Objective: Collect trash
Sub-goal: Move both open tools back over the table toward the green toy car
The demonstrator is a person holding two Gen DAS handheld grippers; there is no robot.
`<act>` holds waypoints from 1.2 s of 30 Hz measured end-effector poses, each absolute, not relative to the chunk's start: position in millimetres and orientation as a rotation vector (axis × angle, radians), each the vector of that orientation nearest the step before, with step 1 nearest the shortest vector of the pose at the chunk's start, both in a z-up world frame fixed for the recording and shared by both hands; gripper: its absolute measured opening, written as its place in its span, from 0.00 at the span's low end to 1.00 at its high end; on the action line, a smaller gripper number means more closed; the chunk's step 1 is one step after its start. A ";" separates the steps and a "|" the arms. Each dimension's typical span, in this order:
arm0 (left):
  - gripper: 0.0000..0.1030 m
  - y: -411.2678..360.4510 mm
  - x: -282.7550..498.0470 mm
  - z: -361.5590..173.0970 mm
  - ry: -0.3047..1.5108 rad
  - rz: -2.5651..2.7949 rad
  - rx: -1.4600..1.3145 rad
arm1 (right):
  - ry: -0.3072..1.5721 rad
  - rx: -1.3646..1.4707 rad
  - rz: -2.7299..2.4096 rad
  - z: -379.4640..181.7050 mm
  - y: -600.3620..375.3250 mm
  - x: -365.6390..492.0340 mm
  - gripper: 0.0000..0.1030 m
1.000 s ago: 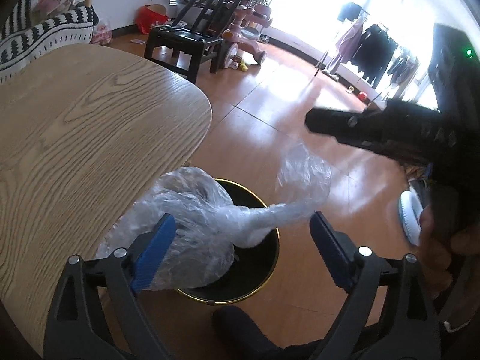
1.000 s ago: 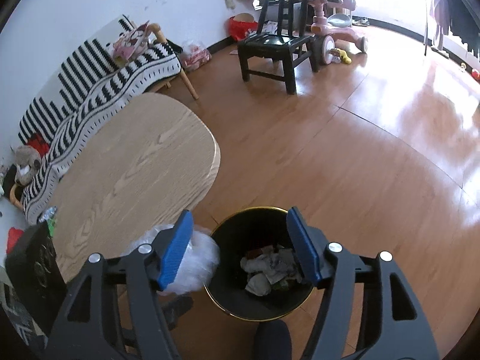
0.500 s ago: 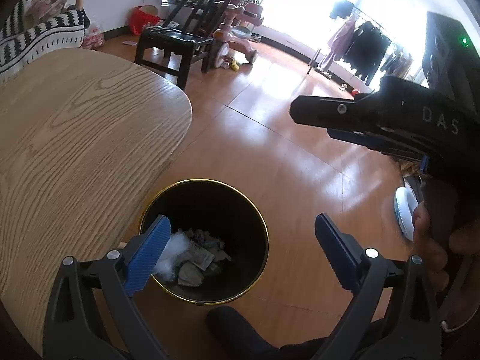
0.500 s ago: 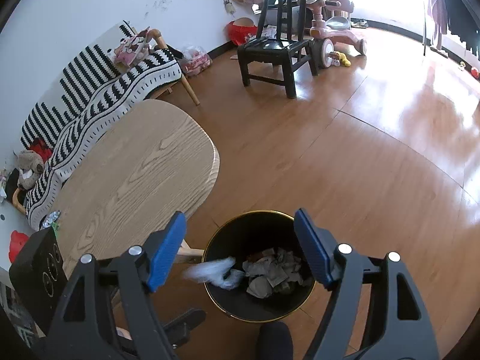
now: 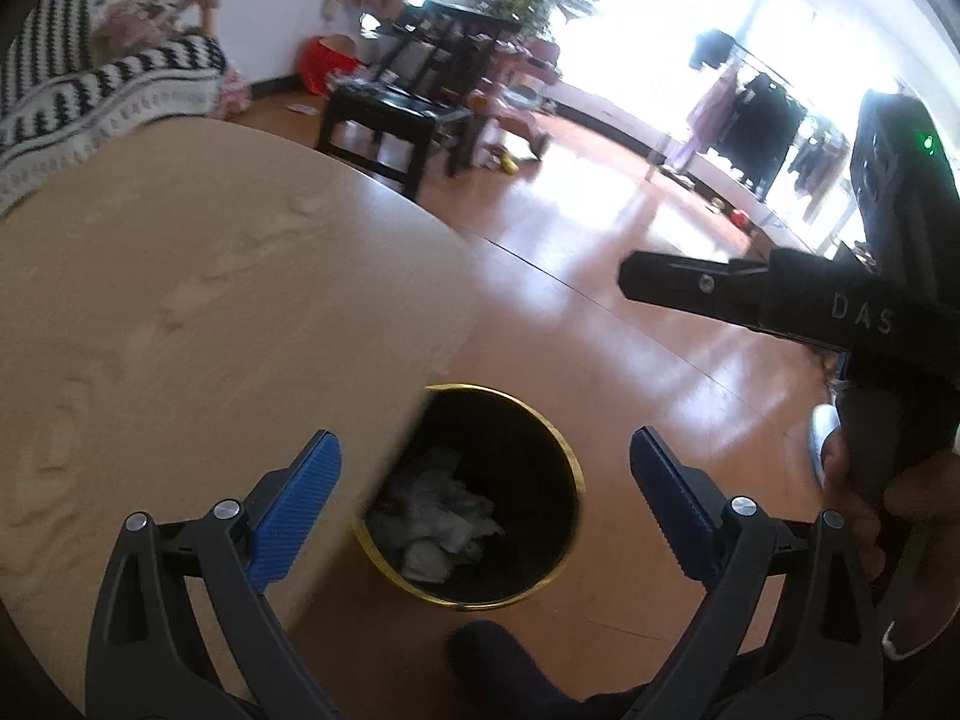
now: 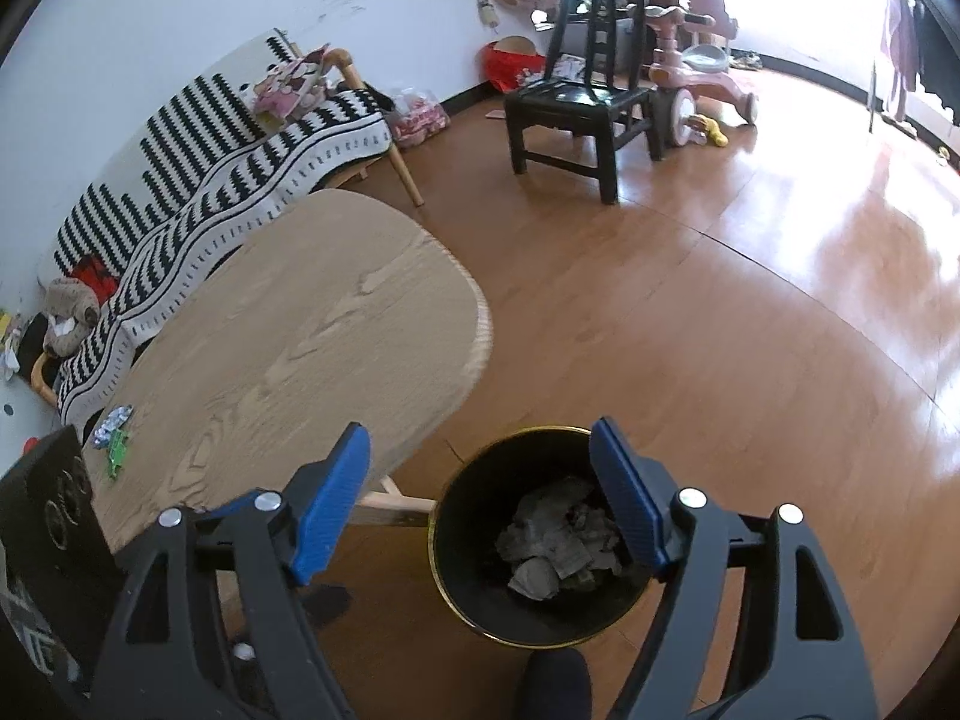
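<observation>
A black bin with a gold rim (image 5: 576, 474) stands on the floor beside the wooden table (image 5: 210, 312). Crumpled paper and plastic trash (image 5: 438, 510) lies in it. My left gripper (image 5: 485, 438) hovers open above the bin and the table edge, holding nothing. My right gripper (image 6: 480, 429) hangs over the same bin (image 6: 474, 588), its jaws opening with nothing between them. The trash (image 6: 552, 546) shows below its right pad. A silver wrapper (image 6: 117, 420) and a green scrap (image 6: 117, 453) lie on the table (image 6: 300, 348) at its left end.
A person's hand (image 5: 852, 480) holds the right gripper (image 5: 636, 279). A dark foot (image 6: 552, 678) stands just before the bin. A black chair (image 6: 576, 108), a pink ride-on toy (image 6: 702, 78) and a striped sofa (image 6: 228, 138) stand further off on the wooden floor.
A clear plastic bag that hung at the left gripper's jaws has dropped into the bin. The left gripper has drifted up and over the table edge. The right jaws have spread wider.
</observation>
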State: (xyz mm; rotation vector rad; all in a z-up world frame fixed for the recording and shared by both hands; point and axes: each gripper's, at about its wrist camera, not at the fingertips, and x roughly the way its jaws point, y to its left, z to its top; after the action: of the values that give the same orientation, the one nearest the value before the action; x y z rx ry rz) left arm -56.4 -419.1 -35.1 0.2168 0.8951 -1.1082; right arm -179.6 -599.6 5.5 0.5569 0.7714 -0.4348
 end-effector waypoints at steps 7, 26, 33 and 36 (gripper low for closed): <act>0.91 -333.2 -3.6 -14.5 0.807 -0.878 0.228 | 0.788 0.496 -0.322 21.0 -541.8 -117.4 0.75; 0.91 -88.6 165.7 -38.3 0.844 -0.360 0.135 | 0.935 0.245 0.050 -6.6 -294.8 103.3 0.75; 0.83 -101.8 189.8 -58.9 0.890 -0.384 0.139 | 0.967 0.192 0.080 -28.8 -270.4 151.1 0.75; 0.71 -106.9 197.7 -66.1 0.899 -0.393 0.156 | 0.982 0.168 0.084 -37.8 -266.5 166.5 0.75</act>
State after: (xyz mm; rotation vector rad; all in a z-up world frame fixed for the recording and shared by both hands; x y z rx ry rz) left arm 197.7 -106.9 -66.1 0.1558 0.8994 -0.3932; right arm 166.5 -266.5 -37.8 0.1680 0.9818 0.0840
